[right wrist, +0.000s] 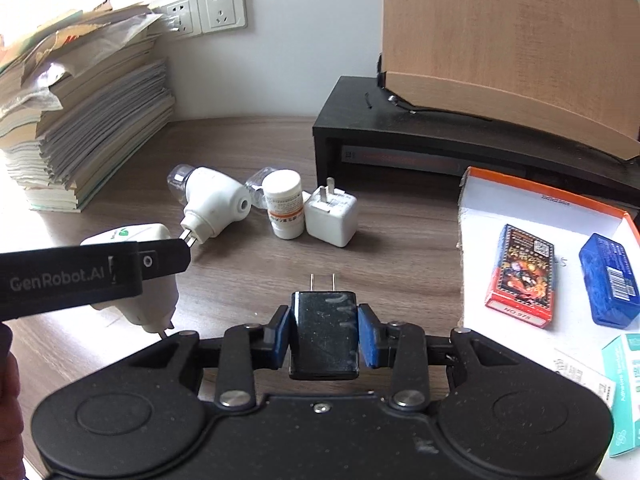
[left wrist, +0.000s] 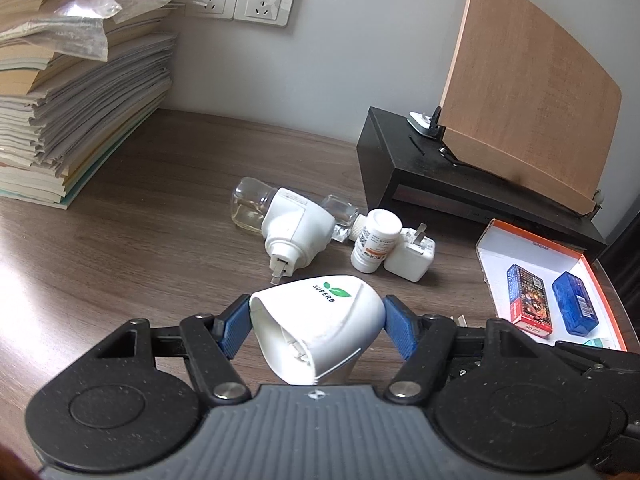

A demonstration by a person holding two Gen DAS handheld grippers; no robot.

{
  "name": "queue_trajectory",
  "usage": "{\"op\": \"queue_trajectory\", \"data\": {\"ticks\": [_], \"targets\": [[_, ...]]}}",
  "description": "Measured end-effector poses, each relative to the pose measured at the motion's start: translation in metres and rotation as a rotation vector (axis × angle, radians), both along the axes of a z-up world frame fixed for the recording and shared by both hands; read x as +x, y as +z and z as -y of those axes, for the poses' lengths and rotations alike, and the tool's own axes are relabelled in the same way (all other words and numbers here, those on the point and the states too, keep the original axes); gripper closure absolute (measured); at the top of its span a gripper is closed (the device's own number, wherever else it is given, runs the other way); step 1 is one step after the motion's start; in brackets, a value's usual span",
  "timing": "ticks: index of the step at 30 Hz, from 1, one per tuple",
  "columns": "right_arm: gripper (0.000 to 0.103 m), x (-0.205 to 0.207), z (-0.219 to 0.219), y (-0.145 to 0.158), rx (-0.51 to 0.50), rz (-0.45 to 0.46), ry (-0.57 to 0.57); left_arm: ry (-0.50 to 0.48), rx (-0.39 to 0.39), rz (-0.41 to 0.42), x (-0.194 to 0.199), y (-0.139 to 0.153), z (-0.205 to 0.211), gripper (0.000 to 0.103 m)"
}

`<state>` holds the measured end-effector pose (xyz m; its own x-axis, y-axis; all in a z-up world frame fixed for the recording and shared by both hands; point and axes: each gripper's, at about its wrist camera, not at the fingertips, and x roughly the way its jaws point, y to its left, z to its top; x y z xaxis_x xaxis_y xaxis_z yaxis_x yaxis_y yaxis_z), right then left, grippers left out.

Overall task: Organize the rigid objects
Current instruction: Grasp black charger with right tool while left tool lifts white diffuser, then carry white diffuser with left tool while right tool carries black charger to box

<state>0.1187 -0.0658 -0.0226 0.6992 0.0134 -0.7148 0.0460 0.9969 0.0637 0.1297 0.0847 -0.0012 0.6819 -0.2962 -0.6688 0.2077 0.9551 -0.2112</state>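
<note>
Orange-rimmed tray (right wrist: 520, 216) lies right of both grippers, nearer the right gripper (right wrist: 324, 334), clamped on the black charger (right wrist: 324, 332), prongs forward; left gripper (left wrist: 316, 326) grips the white plug-in vaporizer (left wrist: 320, 320).

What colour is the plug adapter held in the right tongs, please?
Black plug adapter, clearest in the right wrist view.

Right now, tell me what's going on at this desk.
A person is tidying small items with a handheld gripper in each hand. The left gripper is clamped on a white SUPERB plug-in device. The right gripper has its blue pads against a black plug adapter, prongs pointing away. Still loose on the wooden desk lie another white plug-in unit, a white pill bottle and a white charger cube. The orange-rimmed box lid already holds a red card pack and a blue case.
</note>
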Motion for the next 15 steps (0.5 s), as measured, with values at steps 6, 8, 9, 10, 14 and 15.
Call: {"op": "queue_trajectory", "data": {"ticks": [6,8,9,10,14,15], "targets": [[0.059,-0.025,0.029,0.027,0.016,0.047,-0.064,-0.036,-0.003,0.023,-0.014,0.019,0.022,0.032],[0.059,-0.035,0.038,0.034,0.018,0.061,-0.08,-0.053,-0.005,0.03,-0.02,0.026,0.031,0.032],[0.059,-0.039,0.043,0.037,0.02,0.067,-0.087,-0.063,-0.005,0.037,-0.023,0.029,0.038,0.032],[0.059,-0.044,0.047,0.041,0.021,0.073,-0.095,-0.072,-0.006,0.042,-0.026,0.032,0.043,0.032],[0.059,-0.066,0.07,0.053,0.02,0.099,-0.132,-0.111,-0.019,0.055,-0.04,0.041,0.063,0.032],[0.059,-0.071,0.076,0.056,0.021,0.105,-0.144,-0.125,-0.017,0.062,-0.043,0.043,0.07,0.032]]}}
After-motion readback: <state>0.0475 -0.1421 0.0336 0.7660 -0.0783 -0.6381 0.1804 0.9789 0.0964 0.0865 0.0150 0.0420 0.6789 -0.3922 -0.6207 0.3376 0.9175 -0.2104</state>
